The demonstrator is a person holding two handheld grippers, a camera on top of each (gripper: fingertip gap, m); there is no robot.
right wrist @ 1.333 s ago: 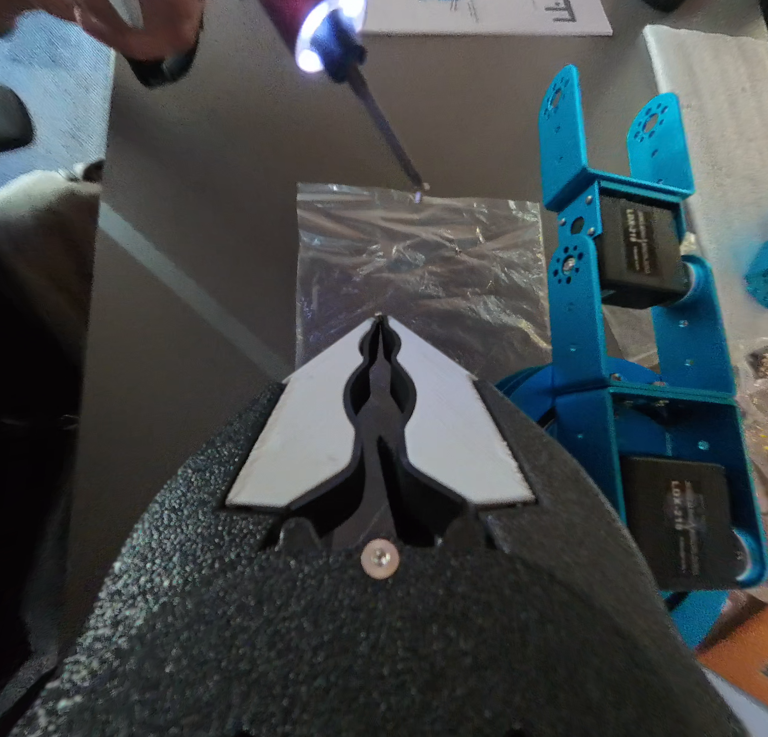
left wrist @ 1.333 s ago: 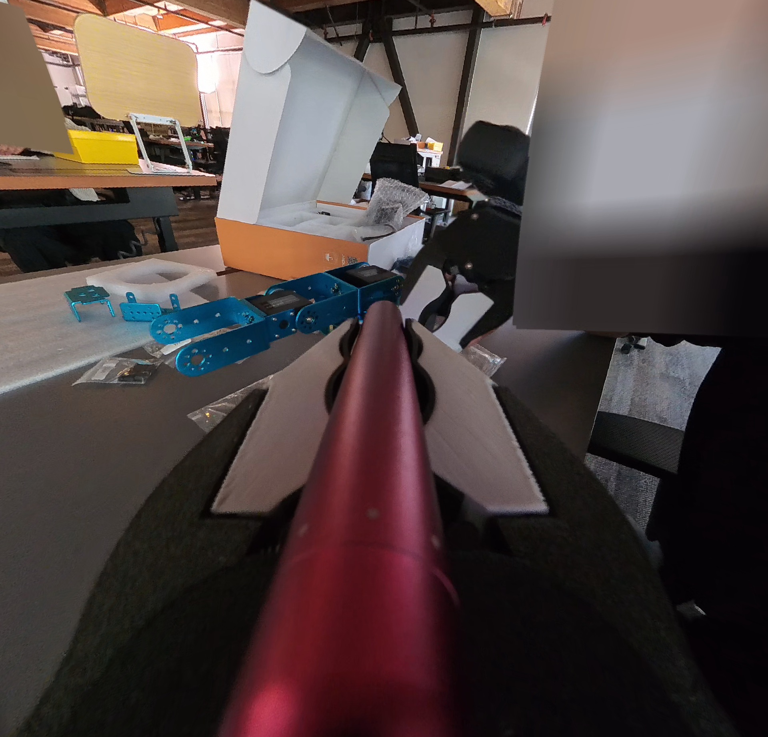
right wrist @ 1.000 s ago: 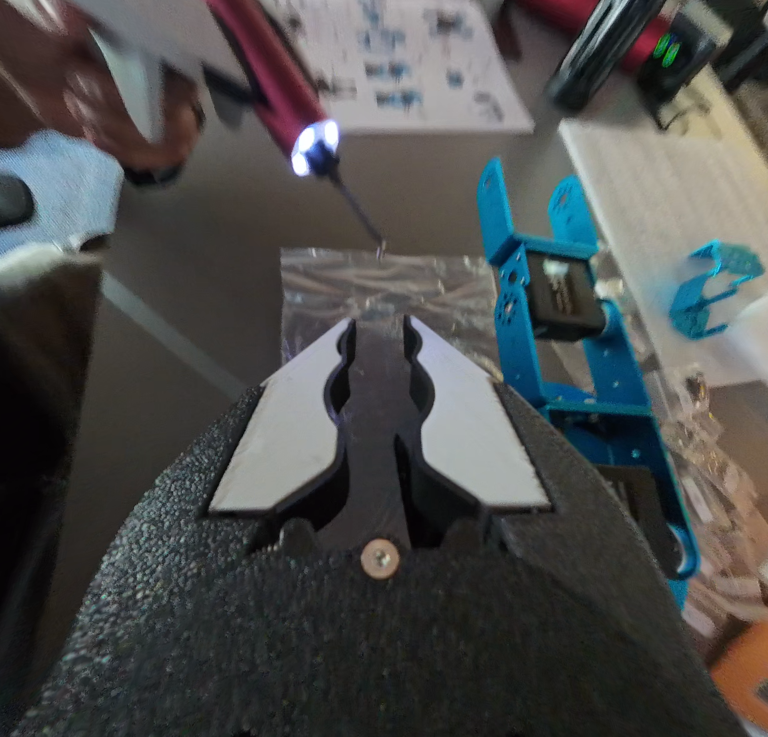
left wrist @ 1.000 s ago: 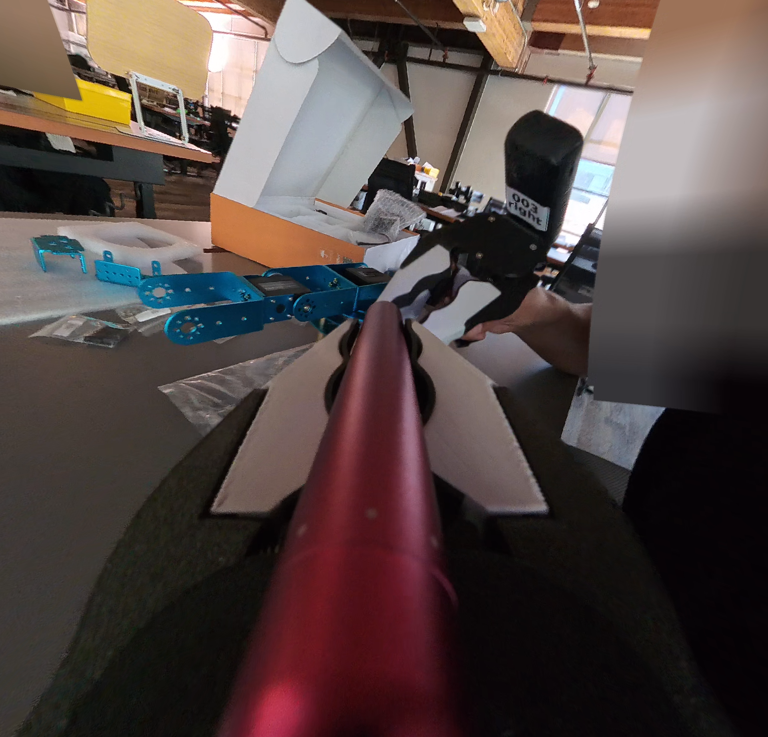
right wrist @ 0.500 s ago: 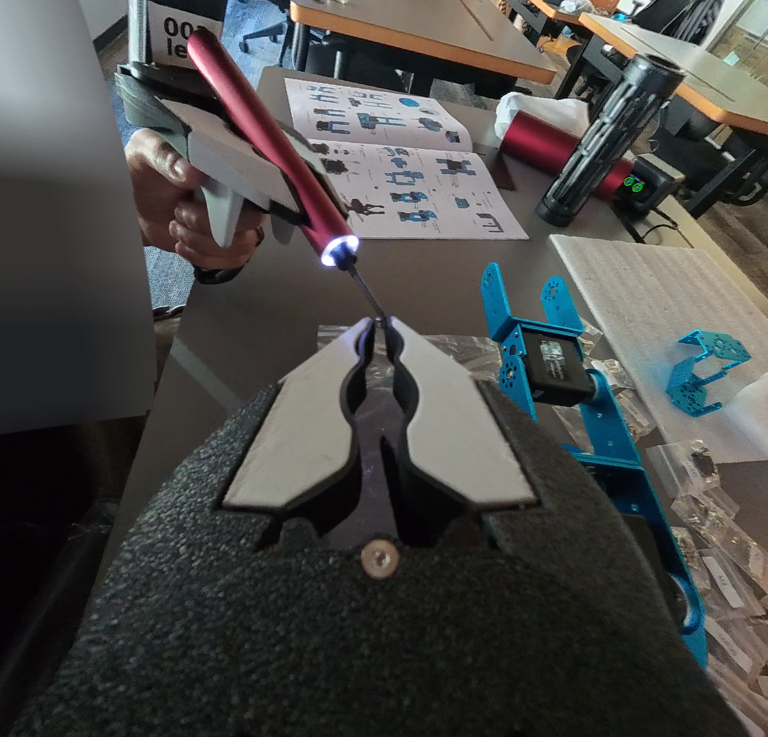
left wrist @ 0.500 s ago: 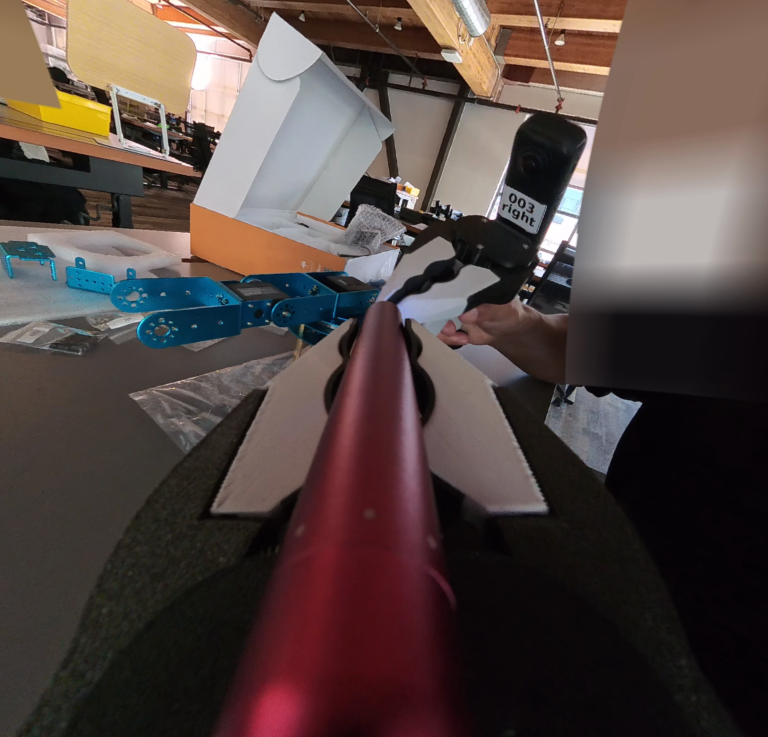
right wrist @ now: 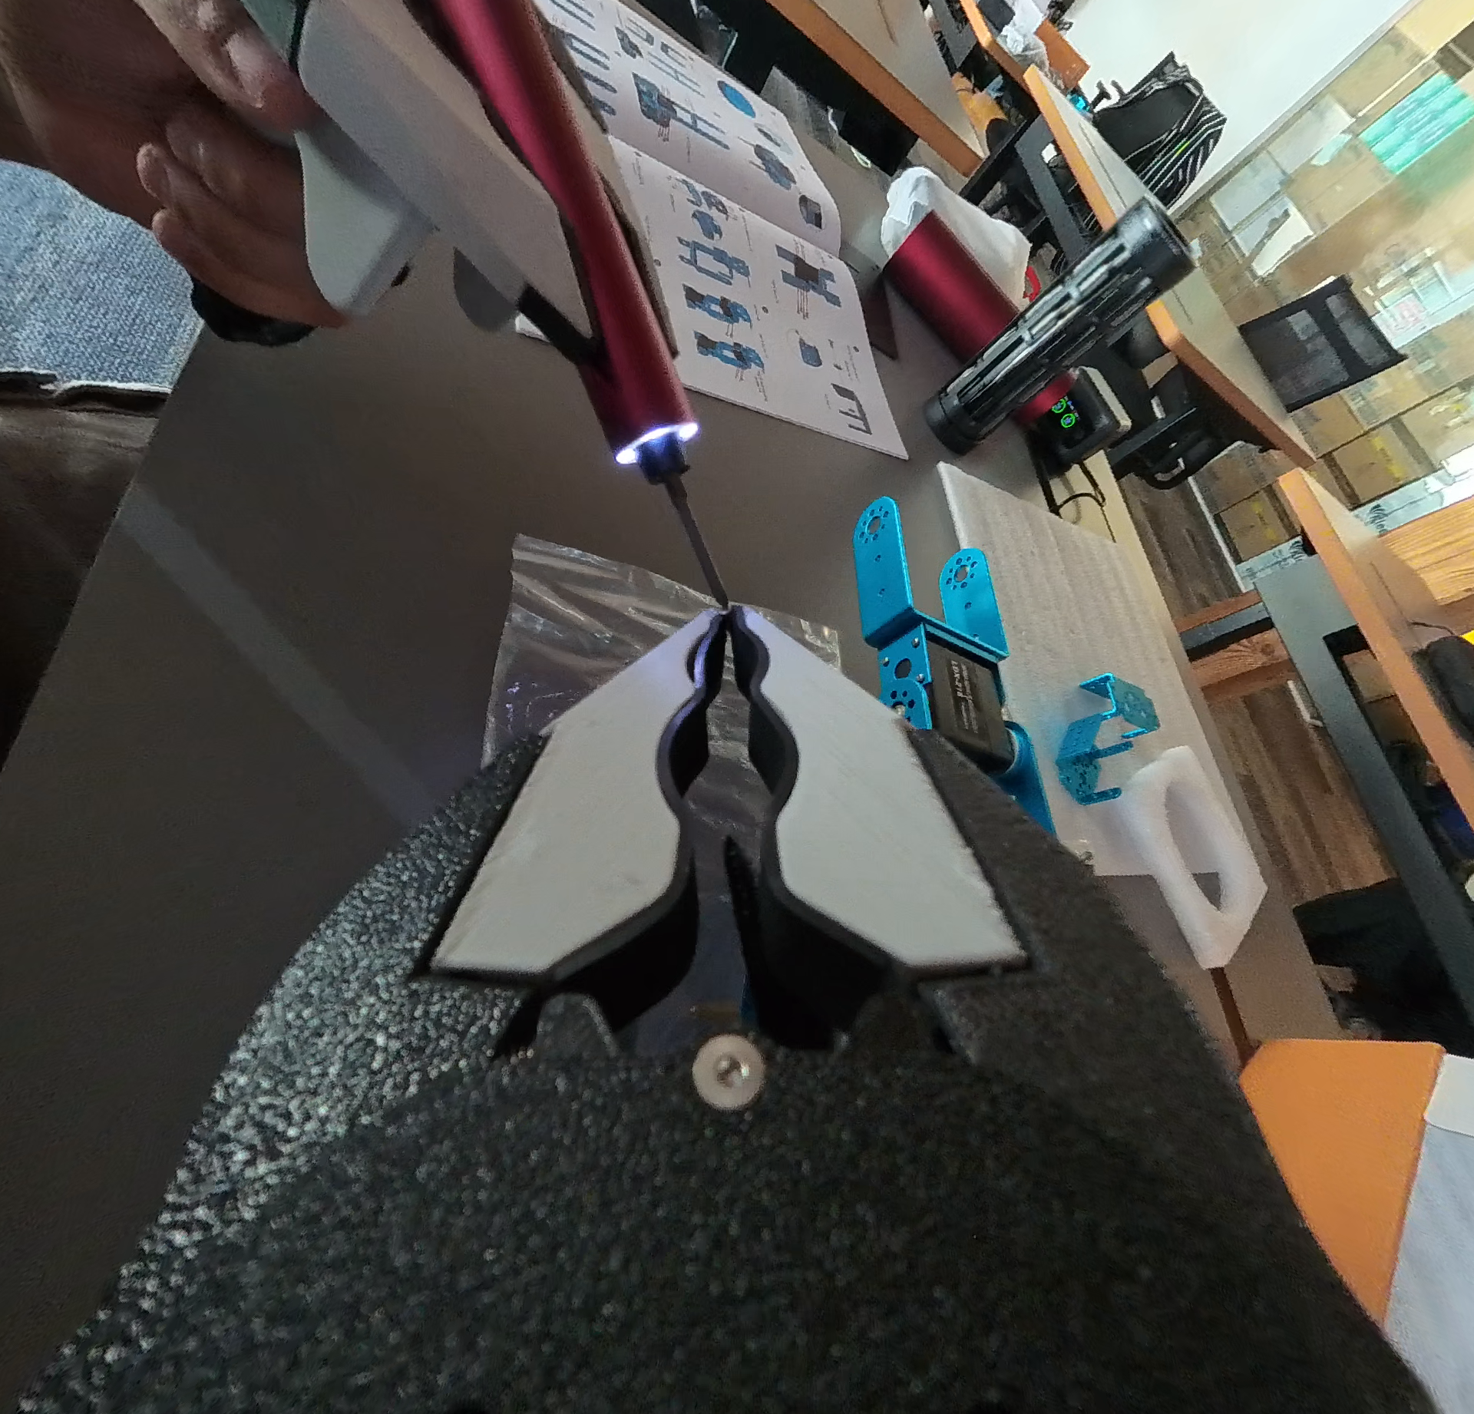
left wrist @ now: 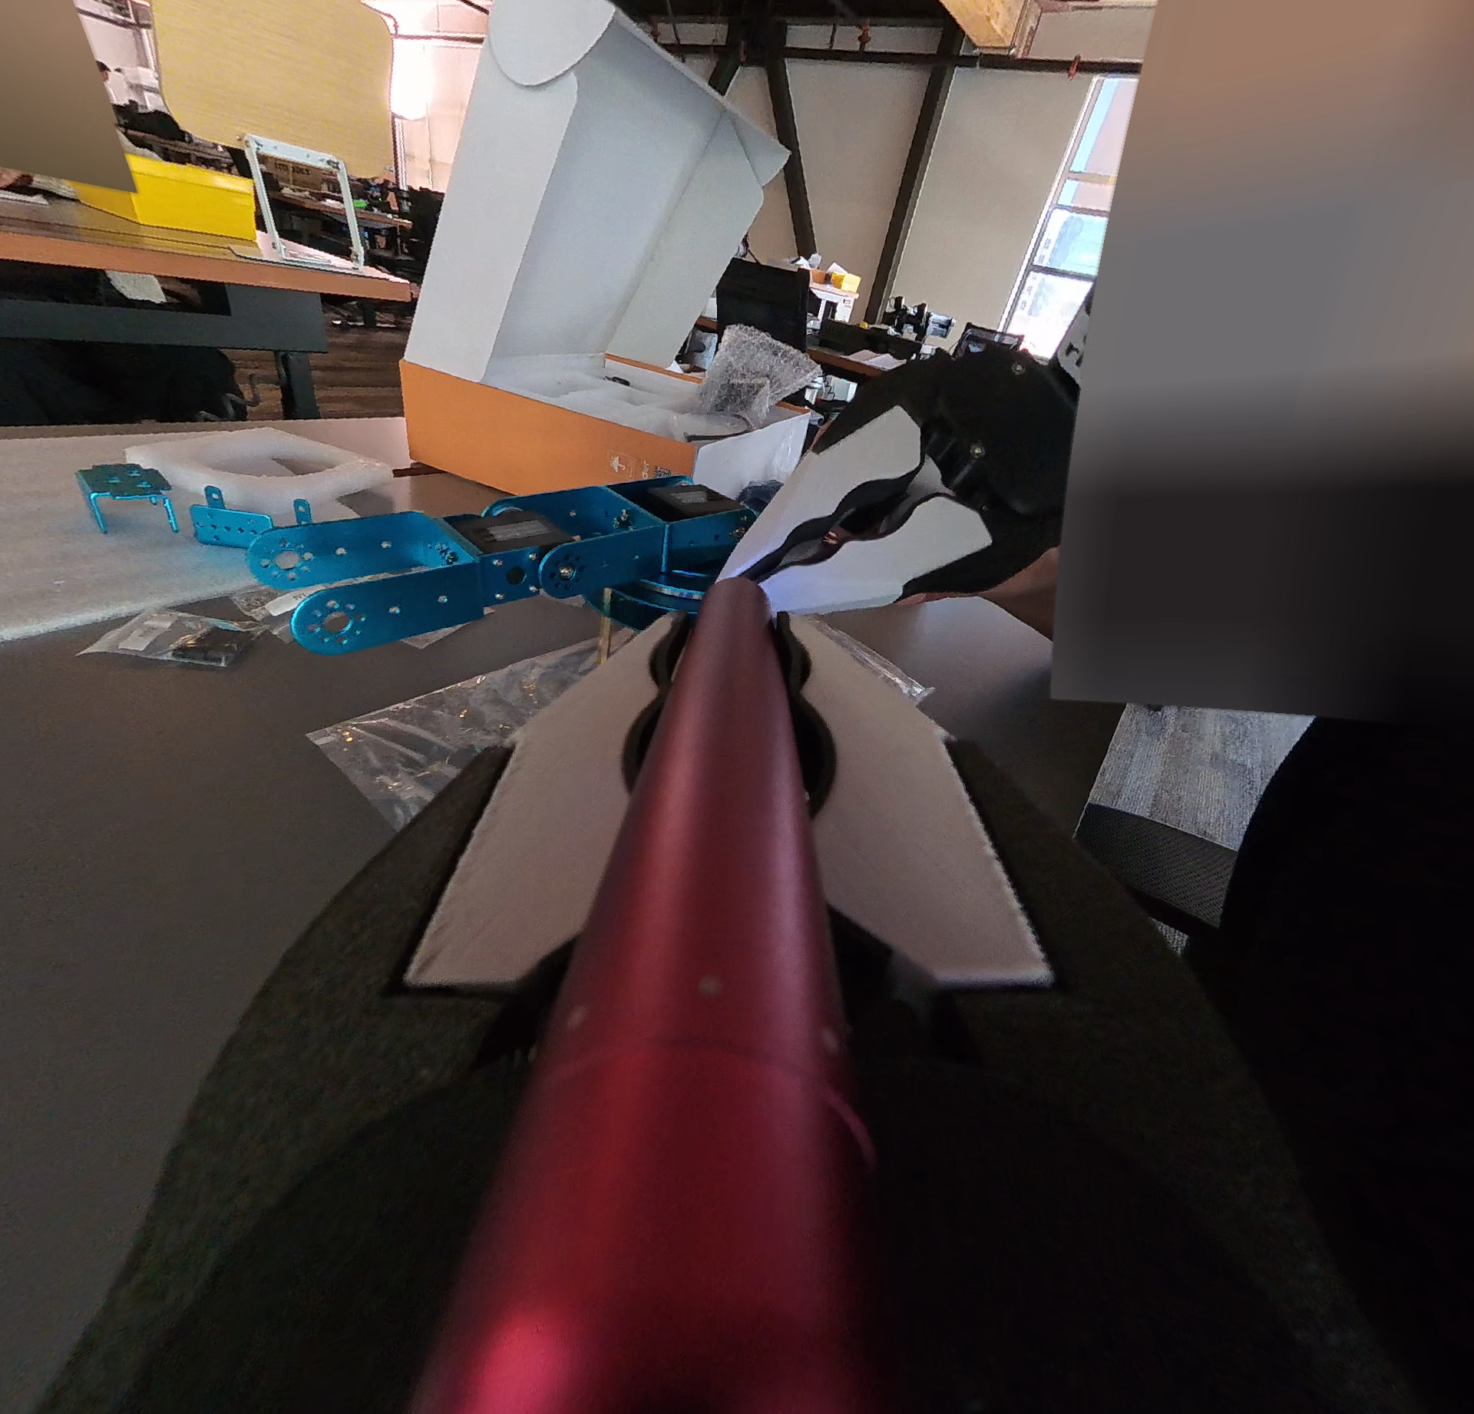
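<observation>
The left gripper (left wrist: 730, 626) is clamped around a red electric screwdriver (left wrist: 702, 977), whose barrel runs forward between its two pale fingers (left wrist: 558, 801); seen from the right wrist view, the same tool (right wrist: 558, 179) slants down from the upper left, a ring of white light glowing at its nose and a thin dark bit (right wrist: 698, 546) reaching out from it. The right gripper (right wrist: 727, 618) has its fingertips drawn together almost to touching, right at the tip of that bit; whether something small is pinched between them is too fine to tell. In the left wrist view the right gripper (left wrist: 758, 570) comes in from the right and meets the front end of the screwdriver. Below the meeting point a clear plastic bag (right wrist: 606, 602) lies flat on the grey table (right wrist: 239, 658). Just beside the bag lies a blue metal arm assembly (left wrist: 494, 554) with black motor blocks set in its brackets. Farther off, a loose blue bracket (right wrist: 1105, 746) rests beside a white foam piece (right wrist: 1196, 881) on a white foam sheet (right wrist: 1061, 578). An open instruction booklet (right wrist: 742, 243) lies at the far side of the table, near a red cylinder (right wrist: 949, 275) and a black ribbed cylinder (right wrist: 1053, 331). An open box (left wrist: 574, 275), orange outside and white inside, stands behind the blue assembly. A person's hand (right wrist: 159, 123) grips the left gripper's handle.
</observation>
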